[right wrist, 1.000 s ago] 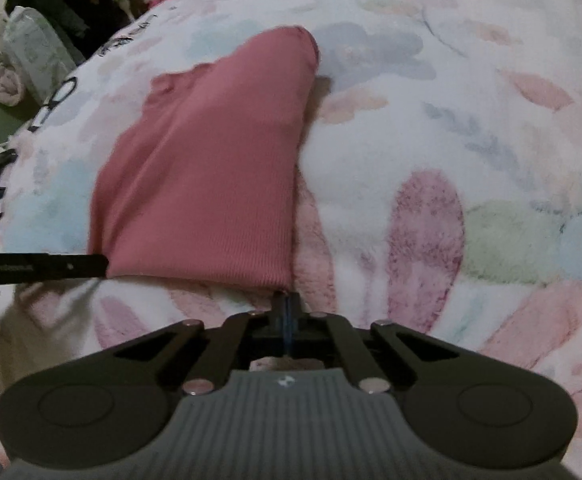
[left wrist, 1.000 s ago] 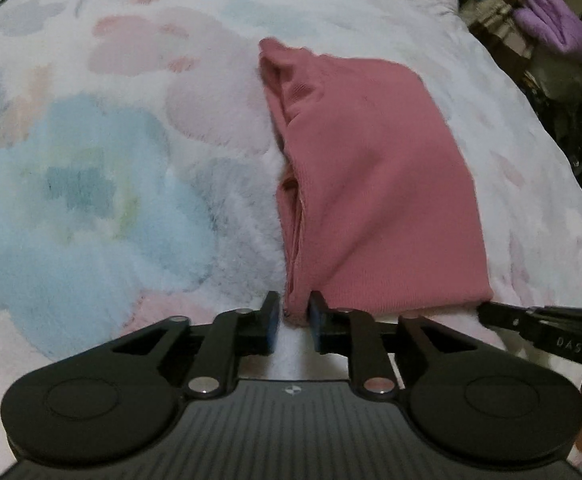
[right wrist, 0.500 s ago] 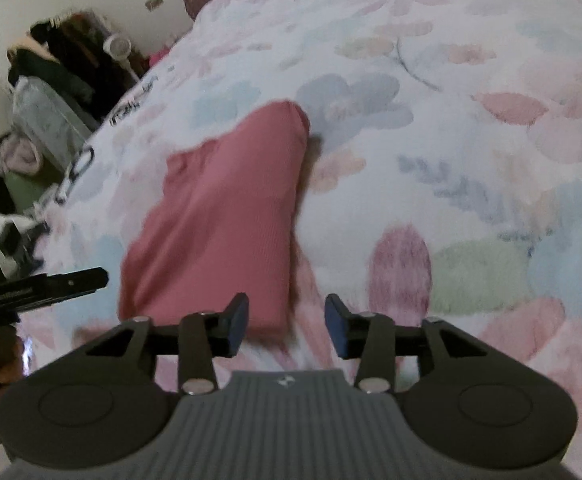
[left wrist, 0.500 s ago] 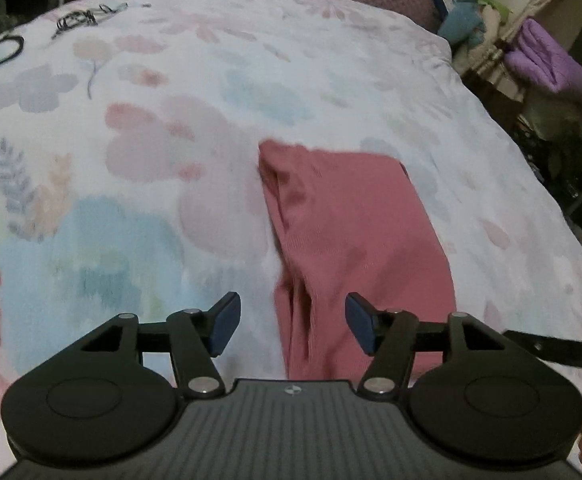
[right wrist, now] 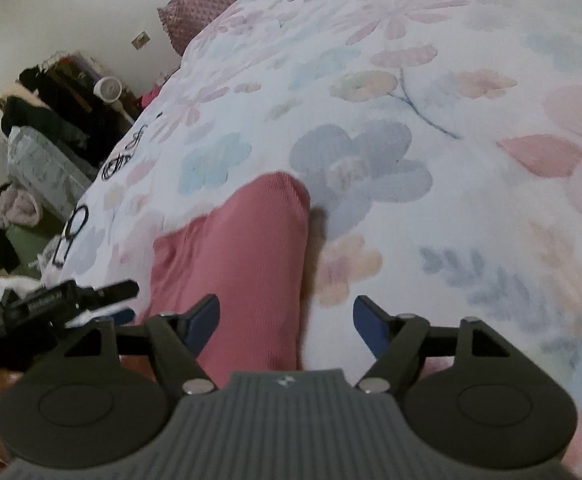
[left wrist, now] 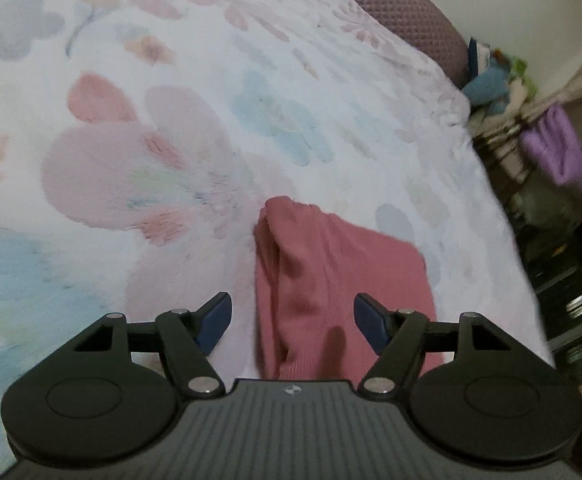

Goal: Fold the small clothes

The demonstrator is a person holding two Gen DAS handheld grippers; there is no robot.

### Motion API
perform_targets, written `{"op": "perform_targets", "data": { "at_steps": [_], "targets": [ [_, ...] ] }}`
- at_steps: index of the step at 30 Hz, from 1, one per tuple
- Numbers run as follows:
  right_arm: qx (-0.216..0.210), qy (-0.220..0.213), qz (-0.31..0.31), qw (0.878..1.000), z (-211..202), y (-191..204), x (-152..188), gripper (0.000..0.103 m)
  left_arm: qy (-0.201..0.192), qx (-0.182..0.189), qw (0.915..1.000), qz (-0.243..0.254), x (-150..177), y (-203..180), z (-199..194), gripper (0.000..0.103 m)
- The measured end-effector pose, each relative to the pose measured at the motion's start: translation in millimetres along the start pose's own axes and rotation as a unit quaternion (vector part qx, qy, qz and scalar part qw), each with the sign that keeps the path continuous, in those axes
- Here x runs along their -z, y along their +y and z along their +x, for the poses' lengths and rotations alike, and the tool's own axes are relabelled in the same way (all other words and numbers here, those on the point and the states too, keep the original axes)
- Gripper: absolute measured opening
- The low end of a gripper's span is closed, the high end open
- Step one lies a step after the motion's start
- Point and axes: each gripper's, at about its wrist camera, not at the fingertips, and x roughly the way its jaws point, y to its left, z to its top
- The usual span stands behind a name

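Observation:
A folded pink ribbed garment [left wrist: 331, 280] lies on the floral bedspread [left wrist: 171, 128]. My left gripper [left wrist: 293, 324] is open and empty, held above the garment's near left part. In the right wrist view the same garment [right wrist: 243, 264] runs away from me. My right gripper [right wrist: 287, 326] is open and empty above its near right edge. The left gripper's black body [right wrist: 51, 304] shows at the left of the right wrist view.
A mauve pillow [left wrist: 395, 4] lies at the head of the bed. Purple cloth [left wrist: 559, 152] and clutter stand beyond the bed's right edge. Dark clothes and bags [right wrist: 43, 128] pile up beyond the left edge. Black cords [right wrist: 75, 232] lie near that edge.
Both grippers have let go of the garment's near corners, opened wide and lifted away. The garment now lies folded on the bed.

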Motion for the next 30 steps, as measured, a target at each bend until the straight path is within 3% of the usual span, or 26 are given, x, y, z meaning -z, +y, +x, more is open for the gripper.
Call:
{"op": "perform_targets", "data": {
  "at_steps": [7, 14, 19, 22, 25, 29, 30],
  "targets": [
    [-0.019, 0.018, 0.013, 1.000, 50, -4, -33, 0.074, 0.017, 0.034, 0.9978, -0.055, -12, 32, 29, 0.087],
    [-0.043, 0.043, 0.052, 0.997, 91, -17, -46, 0.073, 0.032, 0.066, 0.9958, -0.054, -24, 36, 48, 0.090],
    [-0.059, 0.049, 0.079, 0.994, 110, -24, -52, 0.073, 0.028, 0.071, 0.9968, -0.024, -29, 23, 57, 0.089],
    [-0.061, 0.053, 0.081, 0.993, 117, -24, -54, 0.073, 0.031, 0.064, 0.9972, -0.023, -31, 22, 63, 0.078],
    [-0.074, 0.056, 0.099, 0.991, 124, -29, -57, 0.066, 0.025, 0.055, 0.9977, -0.031, -33, 28, 64, 0.031],
    [-0.088, 0.055, 0.120, 0.987, 126, -32, -59, 0.040, 0.009, 0.050, 0.9985, -0.020, -28, 20, 56, 0.019],
    [-0.086, 0.053, 0.113, 0.988, 123, -29, -59, 0.038, 0.002, 0.044, 0.9990, -0.009, -27, 14, 54, 0.018]
  ]
}}
